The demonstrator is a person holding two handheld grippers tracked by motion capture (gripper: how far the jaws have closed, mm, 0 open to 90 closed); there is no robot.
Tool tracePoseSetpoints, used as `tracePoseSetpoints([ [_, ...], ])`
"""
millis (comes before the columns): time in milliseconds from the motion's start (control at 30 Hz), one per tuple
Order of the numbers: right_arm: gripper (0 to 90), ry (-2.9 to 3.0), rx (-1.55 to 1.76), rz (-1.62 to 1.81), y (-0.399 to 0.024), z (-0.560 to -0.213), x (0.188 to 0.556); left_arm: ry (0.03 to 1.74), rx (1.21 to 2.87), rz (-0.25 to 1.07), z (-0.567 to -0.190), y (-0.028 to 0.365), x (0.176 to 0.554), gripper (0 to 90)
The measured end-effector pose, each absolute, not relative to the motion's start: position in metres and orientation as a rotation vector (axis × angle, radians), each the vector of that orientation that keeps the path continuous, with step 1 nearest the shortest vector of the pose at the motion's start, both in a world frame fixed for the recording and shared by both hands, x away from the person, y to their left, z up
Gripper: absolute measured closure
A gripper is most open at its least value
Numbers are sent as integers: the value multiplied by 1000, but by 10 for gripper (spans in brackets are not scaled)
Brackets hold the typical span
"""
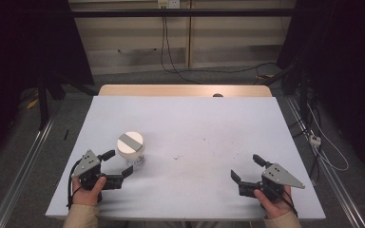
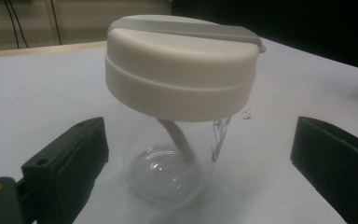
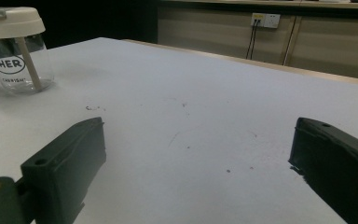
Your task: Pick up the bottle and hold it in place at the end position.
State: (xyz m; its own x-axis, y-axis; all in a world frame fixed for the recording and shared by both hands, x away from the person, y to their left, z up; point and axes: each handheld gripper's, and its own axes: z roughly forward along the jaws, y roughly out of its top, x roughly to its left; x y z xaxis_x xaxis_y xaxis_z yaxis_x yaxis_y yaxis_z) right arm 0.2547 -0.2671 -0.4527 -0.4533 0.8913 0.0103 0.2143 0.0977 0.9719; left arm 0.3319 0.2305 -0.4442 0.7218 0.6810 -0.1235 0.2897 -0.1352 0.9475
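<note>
cup (image 1: 131,148): clear, cream lid, upright on table (image 1: 209,128), left-front area.
left gripper (image 1: 117,166): fingers (image 2: 65,163) spread wide, cup just ahead between them, untouched.
right gripper (image 1: 248,168): fingers apart, empty, well off from cup.
nearer hand: left.
cup axis: vertical; side grip likely.

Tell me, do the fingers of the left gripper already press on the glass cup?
No, in the left gripper view both fingers stand apart from the glass cup, with bare table visible on each side.
</note>
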Motion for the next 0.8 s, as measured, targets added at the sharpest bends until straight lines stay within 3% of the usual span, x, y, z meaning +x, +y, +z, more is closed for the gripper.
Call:
tracePoseSetpoints([
  [800, 32, 1760, 1079, 1389, -264, -453, 256, 836, 1740, 428, -451, 210, 358, 51],
])
